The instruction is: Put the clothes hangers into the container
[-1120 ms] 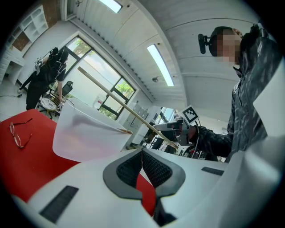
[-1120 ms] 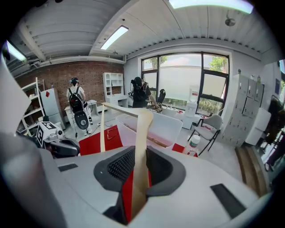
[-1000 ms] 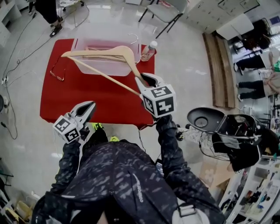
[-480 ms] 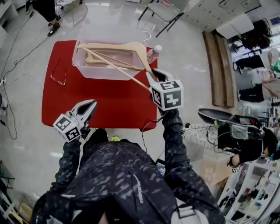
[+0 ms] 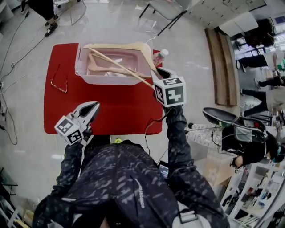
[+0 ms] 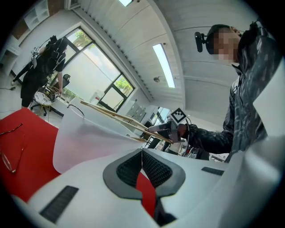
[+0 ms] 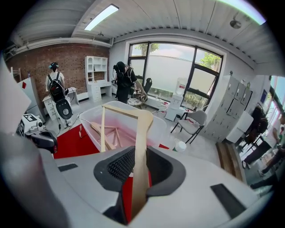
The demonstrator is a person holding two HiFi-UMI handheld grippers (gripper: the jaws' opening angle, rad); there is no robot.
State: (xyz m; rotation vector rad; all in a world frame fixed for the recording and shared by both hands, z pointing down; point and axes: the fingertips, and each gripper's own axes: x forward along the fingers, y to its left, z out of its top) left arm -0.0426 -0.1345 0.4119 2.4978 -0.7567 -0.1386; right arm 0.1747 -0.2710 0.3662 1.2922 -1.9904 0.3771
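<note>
My right gripper (image 5: 160, 76) is shut on one end of a wooden hanger (image 5: 124, 45), which hangs tilted over the clear plastic container (image 5: 82, 67) at the back of the red table (image 5: 111, 111). In the right gripper view the hanger's arm (image 7: 141, 133) runs up between the pads, above the container (image 7: 156, 129). Another wooden hanger (image 5: 107, 69) lies inside it. A thin wire hanger (image 5: 58, 80) lies on the cloth left of the container. My left gripper (image 5: 90, 108) is shut and empty, low over the table's front left part.
A small bottle (image 5: 161, 54) stands by the container's right corner, close to my right gripper. A chair (image 5: 167, 6) stands beyond the table and a person (image 5: 42, 9) at the far left. Cables run on the floor at the left; equipment (image 5: 231, 127) stands at the right.
My right gripper has carried the wooden hanger away from me, from over the middle of the table to above the container. The left gripper has stayed in place.
</note>
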